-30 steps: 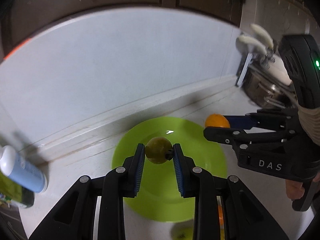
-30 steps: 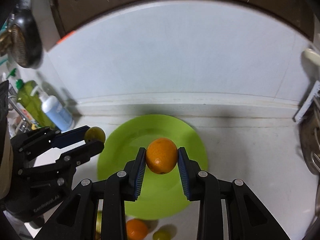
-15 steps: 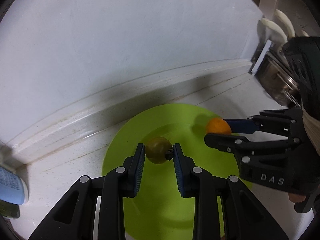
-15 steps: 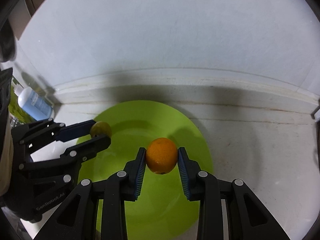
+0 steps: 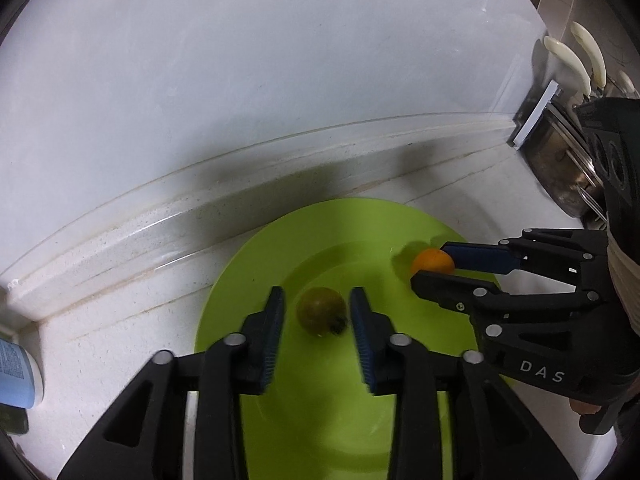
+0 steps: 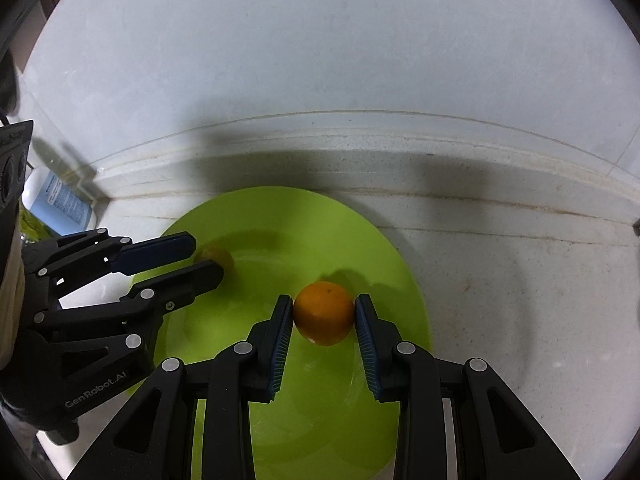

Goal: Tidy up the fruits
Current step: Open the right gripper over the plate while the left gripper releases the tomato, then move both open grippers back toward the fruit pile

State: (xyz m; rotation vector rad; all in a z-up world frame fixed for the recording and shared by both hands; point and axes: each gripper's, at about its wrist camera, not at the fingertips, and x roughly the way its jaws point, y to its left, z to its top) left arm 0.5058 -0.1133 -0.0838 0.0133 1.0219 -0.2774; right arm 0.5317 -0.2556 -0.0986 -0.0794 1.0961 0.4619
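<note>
Plate: green plate (image 5: pixel 248 292) on the counter, now filling my views.
Right gripper (image 6: pixel 323 318): pinching the orange (image 6: pixel 324 312) low over the plate, as before.
Left gripper (image 5: pixel 316 312): jaws opening; I've let the green fruit (image 5: pixel 321 310) go between them onto the plate.
Next, I judge: release the orange and lift both grippers clear.

White speckled countertop (image 5: pixel 120 320) with raised back ledge (image 6: pixel 360 140) below pale wall (image 5: pixel 280 60). Blue-labelled white bottle (image 6: pixel 56 200) at 9 o'clock. Steel pot (image 5: pixel 560 168) at 3 o'clock, cream utensil handles (image 5: pixel 568 60) at 2 o'clock.
</note>
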